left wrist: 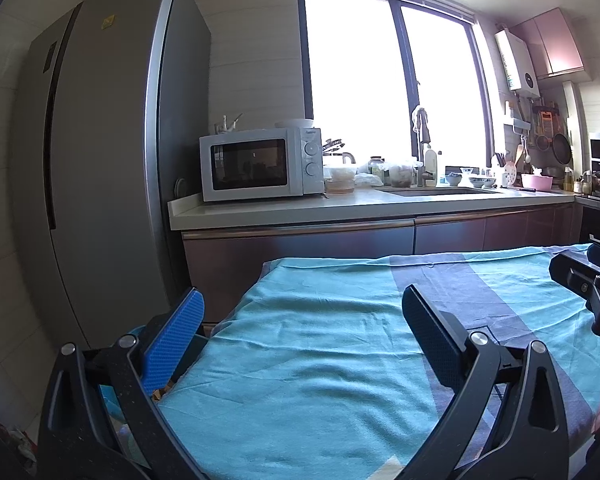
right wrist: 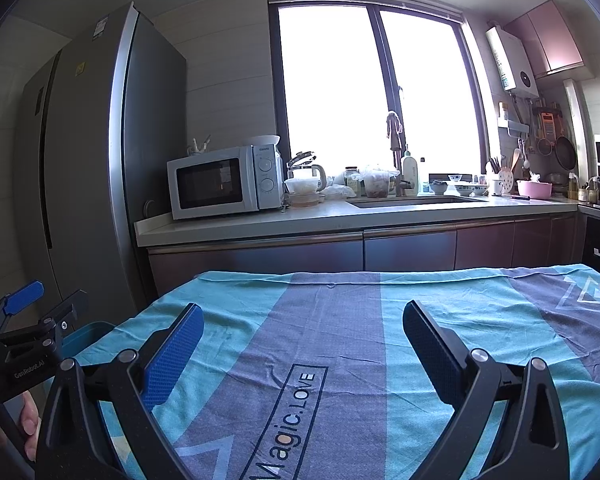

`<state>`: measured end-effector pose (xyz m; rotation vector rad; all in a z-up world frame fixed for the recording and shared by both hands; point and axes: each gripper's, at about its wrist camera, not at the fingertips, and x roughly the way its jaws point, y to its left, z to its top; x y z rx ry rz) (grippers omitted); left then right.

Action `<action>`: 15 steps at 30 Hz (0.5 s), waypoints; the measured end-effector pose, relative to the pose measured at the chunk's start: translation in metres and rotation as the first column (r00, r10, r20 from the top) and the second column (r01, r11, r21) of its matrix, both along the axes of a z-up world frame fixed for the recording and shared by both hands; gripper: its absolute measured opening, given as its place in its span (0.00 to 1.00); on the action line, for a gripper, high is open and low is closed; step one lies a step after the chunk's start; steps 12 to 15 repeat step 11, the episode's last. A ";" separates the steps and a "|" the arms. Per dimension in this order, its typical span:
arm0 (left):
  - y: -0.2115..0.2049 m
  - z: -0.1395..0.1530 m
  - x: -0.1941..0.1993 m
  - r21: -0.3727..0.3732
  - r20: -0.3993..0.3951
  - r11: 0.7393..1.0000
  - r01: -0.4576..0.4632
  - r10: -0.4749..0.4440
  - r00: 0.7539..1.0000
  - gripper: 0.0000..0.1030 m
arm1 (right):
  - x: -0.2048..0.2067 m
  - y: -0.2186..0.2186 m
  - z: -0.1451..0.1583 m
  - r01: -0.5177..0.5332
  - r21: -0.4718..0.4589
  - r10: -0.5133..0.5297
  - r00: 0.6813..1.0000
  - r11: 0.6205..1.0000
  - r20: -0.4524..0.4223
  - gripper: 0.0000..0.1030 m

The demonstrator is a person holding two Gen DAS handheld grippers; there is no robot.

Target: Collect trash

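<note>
While both claws hover above the cloth (right wrist: pixel 340 340), each has its fingers spread wide and grips nothing. The left claw (left wrist: pixel 304 320) sits over the cloth's left edge, its fingers aimed toward the far tabletop (left wrist: pixel 340 204); its left pad (left wrist: pixel 172 344) hangs past the cloth border, above a blue bin (right wrist: pixel 86 334) beside the table. The right claw (right wrist: pixel 304 340) sits over the grey middle stripe, aimed the same way, just beyond the printed "Magic.LOVE" label (right wrist: pixel 288 408).

No trash item can be identified on the cloth in either view; its location cannot be determined, so no orientation or long axis can be stated. Something crumpled lies on the floor (left wrist: pixel 24 446) at the lower left of the left view, too unclear to name.

A hand (right wrist: pixel 28 424) holds the left claw's handle at the left edge of the right view.

On the far tabletop stand a microwave (left wrist: pixel 260 164) at the left end, next to the fridge (left wrist: pixel 100 160), then containers (left wrist: pixel 340 180), a sink (left wrist: pixel 436 191) with a tap (left wrist: pixel 422 144) before the window (left wrist: pixel 380 72), bowls (left wrist: pixel 476 180) and a pink basin (left wrist: pixel 536 181).
</note>
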<state>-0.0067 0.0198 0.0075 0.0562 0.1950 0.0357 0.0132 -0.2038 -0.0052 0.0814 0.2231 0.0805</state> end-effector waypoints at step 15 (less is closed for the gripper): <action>0.002 -0.014 0.051 -0.060 -0.189 0.996 0.063 -0.073 0.979 0.95 | 0.016 -0.024 -0.011 0.030 0.007 -0.029 0.997 1.000 -0.078 0.94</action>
